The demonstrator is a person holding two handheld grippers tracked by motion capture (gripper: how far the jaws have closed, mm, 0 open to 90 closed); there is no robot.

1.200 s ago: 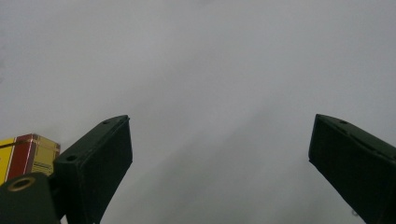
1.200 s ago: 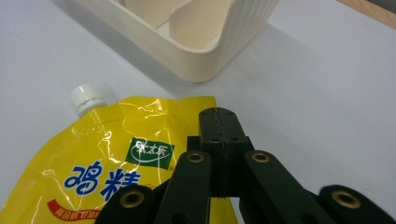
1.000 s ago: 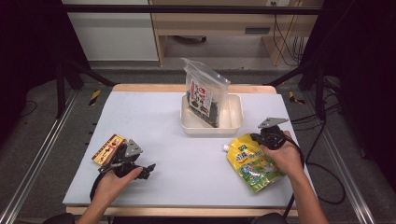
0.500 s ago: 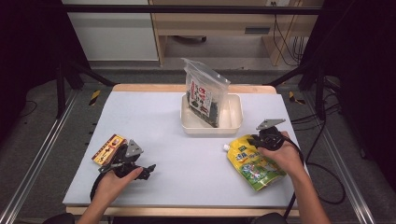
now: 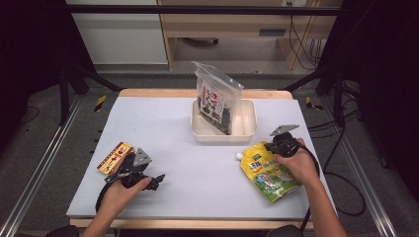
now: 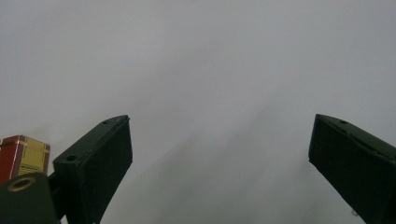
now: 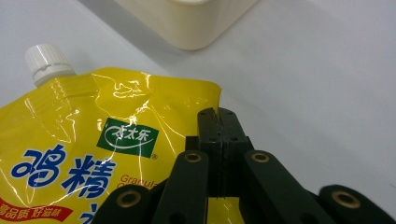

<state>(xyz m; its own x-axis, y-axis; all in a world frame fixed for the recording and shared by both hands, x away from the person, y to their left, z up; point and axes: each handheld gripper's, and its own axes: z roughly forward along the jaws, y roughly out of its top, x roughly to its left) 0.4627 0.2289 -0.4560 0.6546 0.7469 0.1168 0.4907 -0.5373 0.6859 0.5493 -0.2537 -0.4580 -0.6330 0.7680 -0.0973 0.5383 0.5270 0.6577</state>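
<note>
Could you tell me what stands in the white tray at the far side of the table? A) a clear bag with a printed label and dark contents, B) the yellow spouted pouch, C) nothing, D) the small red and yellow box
A: the clear bag stands upright in the white tray.

Right tool [image 5: 273,147] beside yellow pouch [image 5: 267,170]

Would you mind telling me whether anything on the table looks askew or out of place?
The clear snack bag stands tilted in the cream tray, leaning left and poking well above its rim. The yellow spout pouch lies flat and intact.
</note>
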